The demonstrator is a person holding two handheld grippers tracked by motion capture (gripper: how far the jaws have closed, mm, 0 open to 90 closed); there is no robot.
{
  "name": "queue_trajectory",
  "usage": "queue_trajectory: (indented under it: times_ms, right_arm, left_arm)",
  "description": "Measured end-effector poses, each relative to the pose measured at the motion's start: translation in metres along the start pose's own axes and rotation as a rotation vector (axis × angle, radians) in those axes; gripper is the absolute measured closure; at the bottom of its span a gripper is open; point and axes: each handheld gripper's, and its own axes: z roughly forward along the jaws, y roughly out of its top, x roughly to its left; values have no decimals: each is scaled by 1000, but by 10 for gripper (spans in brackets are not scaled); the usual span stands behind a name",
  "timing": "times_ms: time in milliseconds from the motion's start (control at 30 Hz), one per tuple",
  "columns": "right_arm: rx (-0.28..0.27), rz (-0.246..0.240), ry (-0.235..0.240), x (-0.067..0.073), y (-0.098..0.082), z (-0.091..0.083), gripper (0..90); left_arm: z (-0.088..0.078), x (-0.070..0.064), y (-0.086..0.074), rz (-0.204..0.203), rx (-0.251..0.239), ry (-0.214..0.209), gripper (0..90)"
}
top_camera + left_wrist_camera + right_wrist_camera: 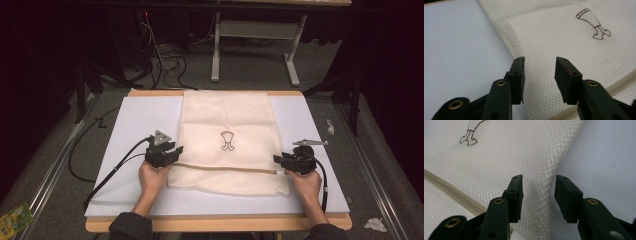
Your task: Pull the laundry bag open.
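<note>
No readable text, number or brand appears. The mesh bag [227, 135] bears only a small outlined emblem [227, 140], between the grippers.

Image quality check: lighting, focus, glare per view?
High view: table lit, surroundings nearly black, slightly soft, no glare. Left gripper view: mesh bag weave sharp, jaws near the lens soft. Right gripper view: bag edge between the jaws crisp, dim bluish cast on the sheet.

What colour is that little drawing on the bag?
Dark brown outline on the cream mesh bag, clearest in the left gripper view: drawing.

Dim, dark-curtained room — grey carpet [250, 75], white desk frame [260, 37] at twelve o'clock, tangled cables [165, 62] toward eleven.
</note>
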Motion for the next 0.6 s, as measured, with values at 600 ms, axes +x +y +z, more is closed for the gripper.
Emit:
queue_trajectory:
  times_ms: [600]
  right_arm:
    - [-16, 24, 20, 8, -18, 4, 464]
  left_arm:
    - [17, -36, -22, 33, -16, -110, 479]
